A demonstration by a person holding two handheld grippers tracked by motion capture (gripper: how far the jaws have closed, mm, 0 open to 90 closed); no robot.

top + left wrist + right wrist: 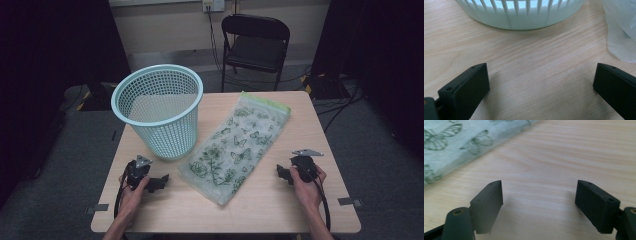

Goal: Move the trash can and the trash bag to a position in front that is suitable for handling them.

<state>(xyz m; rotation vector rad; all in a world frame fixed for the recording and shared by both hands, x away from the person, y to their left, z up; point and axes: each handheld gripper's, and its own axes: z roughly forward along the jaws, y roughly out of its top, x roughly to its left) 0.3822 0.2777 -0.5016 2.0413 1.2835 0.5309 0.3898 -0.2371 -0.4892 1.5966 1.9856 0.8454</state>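
A pale blue mesh basket (161,107) stands upright on the left half of the wooden table (300,200). A translucent bag printed with green butterflies and flowers (236,145) lies flat beside it, running from the far edge toward the front. My left gripper (159,183) rests on the table in front of the basket, open, with bare wood between its jaws; the basket's base (521,17) and a corner of the bag (621,30) lie ahead of it. My right gripper (283,173) rests right of the bag, open and empty, the bag's edge (456,147) ahead to its left.
A black folding chair (255,42) stands behind the table near a wall socket with cables. Grey brackets (350,201) sit at the table's front corners. Dark floor surrounds the table.
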